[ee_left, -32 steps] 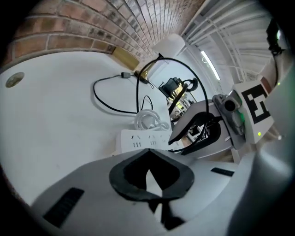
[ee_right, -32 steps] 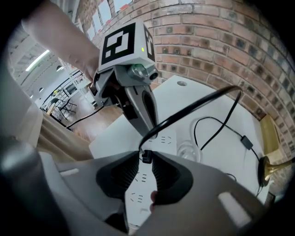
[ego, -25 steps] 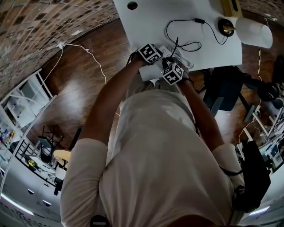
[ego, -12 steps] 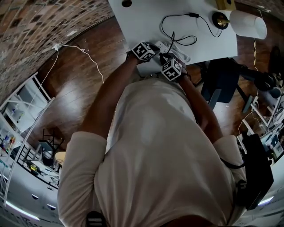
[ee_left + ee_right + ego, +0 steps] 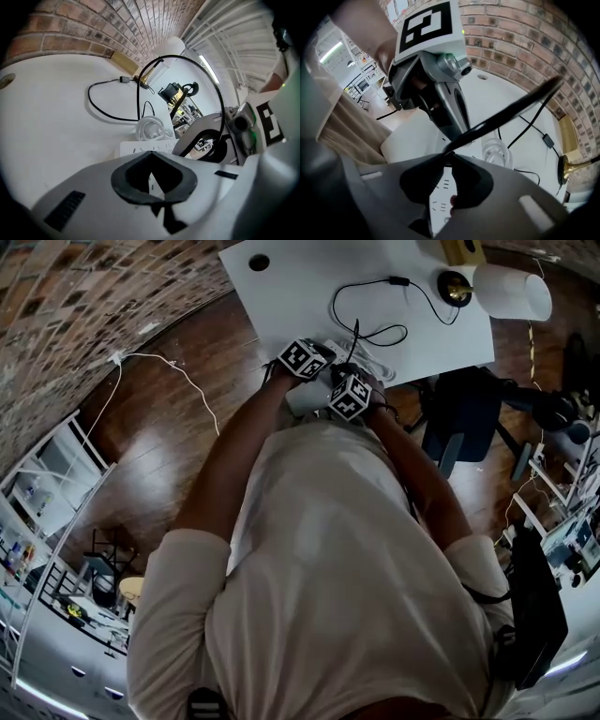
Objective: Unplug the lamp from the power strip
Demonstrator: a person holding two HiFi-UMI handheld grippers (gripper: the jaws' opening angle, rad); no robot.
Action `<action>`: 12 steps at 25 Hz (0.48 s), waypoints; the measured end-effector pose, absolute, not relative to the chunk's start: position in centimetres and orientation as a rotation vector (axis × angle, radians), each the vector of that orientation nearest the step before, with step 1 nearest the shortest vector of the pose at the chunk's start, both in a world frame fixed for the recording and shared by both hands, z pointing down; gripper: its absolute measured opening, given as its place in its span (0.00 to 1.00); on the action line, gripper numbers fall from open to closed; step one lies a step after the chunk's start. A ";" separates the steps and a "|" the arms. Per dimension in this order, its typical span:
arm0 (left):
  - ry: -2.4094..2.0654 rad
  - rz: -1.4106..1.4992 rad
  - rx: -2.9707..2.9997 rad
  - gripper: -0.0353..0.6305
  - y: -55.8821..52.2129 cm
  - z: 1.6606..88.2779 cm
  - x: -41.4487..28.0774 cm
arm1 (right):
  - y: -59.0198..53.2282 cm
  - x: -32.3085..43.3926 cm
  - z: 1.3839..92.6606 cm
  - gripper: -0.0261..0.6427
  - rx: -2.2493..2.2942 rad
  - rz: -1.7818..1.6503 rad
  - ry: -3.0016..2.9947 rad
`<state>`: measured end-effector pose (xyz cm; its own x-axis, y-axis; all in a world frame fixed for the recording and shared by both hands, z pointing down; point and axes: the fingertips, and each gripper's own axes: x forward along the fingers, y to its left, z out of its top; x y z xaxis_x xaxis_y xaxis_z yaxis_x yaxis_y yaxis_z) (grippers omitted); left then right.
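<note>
The left gripper (image 5: pixel 151 157), jaws pressed together, pointed at the white power strip (image 5: pixel 140 147) on the table's near edge. Just right, the right gripper (image 5: pixel 449 159) pinched the lamp's black cord (image 5: pixel 506 110) over the strip, its jaws just eased slightly wider. The lamp (image 5: pixel 511 292) stood far right.

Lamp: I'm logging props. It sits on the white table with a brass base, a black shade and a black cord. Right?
Not quite: the lamp has a white shade, not a black one, as the head view shows. The brass base, black cord and white table are right.
</note>
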<state>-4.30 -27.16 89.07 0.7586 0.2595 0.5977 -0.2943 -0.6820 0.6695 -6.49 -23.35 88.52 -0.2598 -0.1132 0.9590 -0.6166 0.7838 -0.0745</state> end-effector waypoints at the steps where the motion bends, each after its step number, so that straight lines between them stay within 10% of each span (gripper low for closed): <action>1: -0.012 0.877 2.151 0.05 -27.1 89.0 -4.1 | -23.4 -6.5 88.6 0.12 0.567 0.527 -1.797; 12: -0.060 0.866 2.211 0.05 -27.1 89.4 -3.4 | -23.6 -6.1 88.4 0.11 0.626 0.587 -1.806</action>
<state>-3.45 -27.06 89.38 0.7704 0.2126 0.6011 -0.2929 -0.7193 0.6299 -6.11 -23.59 88.44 -0.2772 -0.1333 0.9515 -0.6675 0.7390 -0.0909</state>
